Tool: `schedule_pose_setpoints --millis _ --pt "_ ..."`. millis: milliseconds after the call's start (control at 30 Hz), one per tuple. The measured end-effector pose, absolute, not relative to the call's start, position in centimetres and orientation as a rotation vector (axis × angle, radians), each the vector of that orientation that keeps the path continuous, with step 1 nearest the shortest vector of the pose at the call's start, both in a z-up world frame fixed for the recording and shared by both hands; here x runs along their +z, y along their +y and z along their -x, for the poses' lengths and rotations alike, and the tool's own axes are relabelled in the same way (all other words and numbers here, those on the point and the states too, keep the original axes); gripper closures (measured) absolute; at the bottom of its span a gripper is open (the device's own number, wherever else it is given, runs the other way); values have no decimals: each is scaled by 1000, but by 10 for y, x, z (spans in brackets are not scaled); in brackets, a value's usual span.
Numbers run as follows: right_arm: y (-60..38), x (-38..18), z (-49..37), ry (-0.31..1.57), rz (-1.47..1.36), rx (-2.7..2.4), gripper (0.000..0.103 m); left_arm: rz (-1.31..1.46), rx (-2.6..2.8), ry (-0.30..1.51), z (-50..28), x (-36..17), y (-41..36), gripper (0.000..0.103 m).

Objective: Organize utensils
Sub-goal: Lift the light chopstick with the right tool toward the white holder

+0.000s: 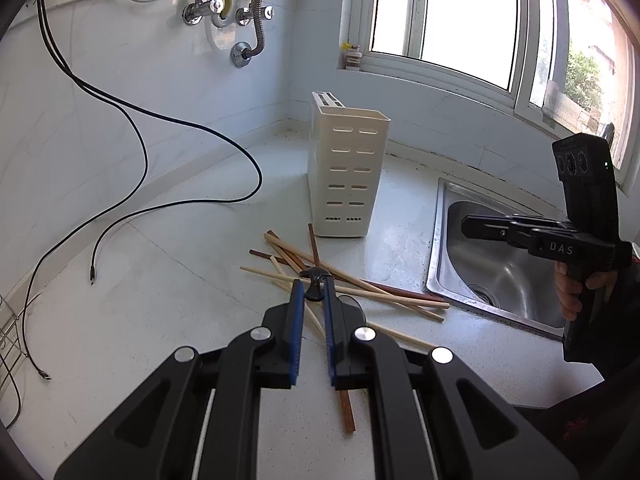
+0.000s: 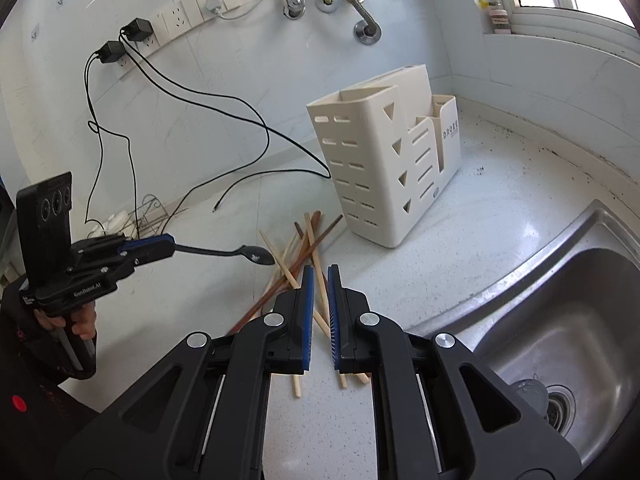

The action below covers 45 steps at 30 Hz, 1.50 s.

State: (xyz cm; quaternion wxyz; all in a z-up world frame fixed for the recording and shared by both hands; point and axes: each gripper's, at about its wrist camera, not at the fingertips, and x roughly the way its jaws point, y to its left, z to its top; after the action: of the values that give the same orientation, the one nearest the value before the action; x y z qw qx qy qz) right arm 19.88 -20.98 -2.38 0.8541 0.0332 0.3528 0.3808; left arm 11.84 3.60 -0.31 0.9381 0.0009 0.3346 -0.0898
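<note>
My left gripper (image 1: pixel 312 285) is shut on the handle of a black spoon (image 1: pixel 316 273), held a little above the counter. In the right wrist view the spoon (image 2: pixel 256 257) sticks out level from the left gripper (image 2: pixel 170 246), bowl toward the pile. Several light and dark wooden chopsticks (image 1: pixel 360 290) lie crossed on the white counter, just below the spoon. A cream slotted utensil holder (image 1: pixel 346 168) stands upright behind them. My right gripper (image 2: pixel 320 270) is shut with nothing in it, above the chopsticks (image 2: pixel 298 264). In the left wrist view the right gripper (image 1: pixel 466 227) hangs by the sink.
A steel sink (image 2: pixel 560 320) is set into the counter on the right. Black cables (image 1: pixel 160 120) trail from wall sockets across the counter's left side. A wire rack (image 2: pixel 148 212) stands at the far left. Pipes and taps are on the wall; a small bottle (image 1: pixel 353 56) is on the sill.
</note>
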Motion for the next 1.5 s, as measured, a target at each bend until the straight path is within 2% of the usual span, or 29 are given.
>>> schedule_pose_setpoints --millis 67,433,833,1033,1267,1500 --pt "-212 -34 -197 780 -47 803 90 -6 -182 684 -118 -2 36 94" --pt "-217 -75 -190 910 64 833 90 -10 -172 695 -117 -2 35 94" --pt "-204 -101 -198 964 181 852 90 -4 -155 704 -118 -3 34 94" --pt "-199 -102 -199 955 224 872 90 4 -147 712 -119 -6 36 94" --pt "-197 -102 -193 926 247 878 95 4 -156 716 -121 -7 35 94" --pt "-215 -74 -187 838 89 910 96 1 -165 703 -120 -4 35 94"
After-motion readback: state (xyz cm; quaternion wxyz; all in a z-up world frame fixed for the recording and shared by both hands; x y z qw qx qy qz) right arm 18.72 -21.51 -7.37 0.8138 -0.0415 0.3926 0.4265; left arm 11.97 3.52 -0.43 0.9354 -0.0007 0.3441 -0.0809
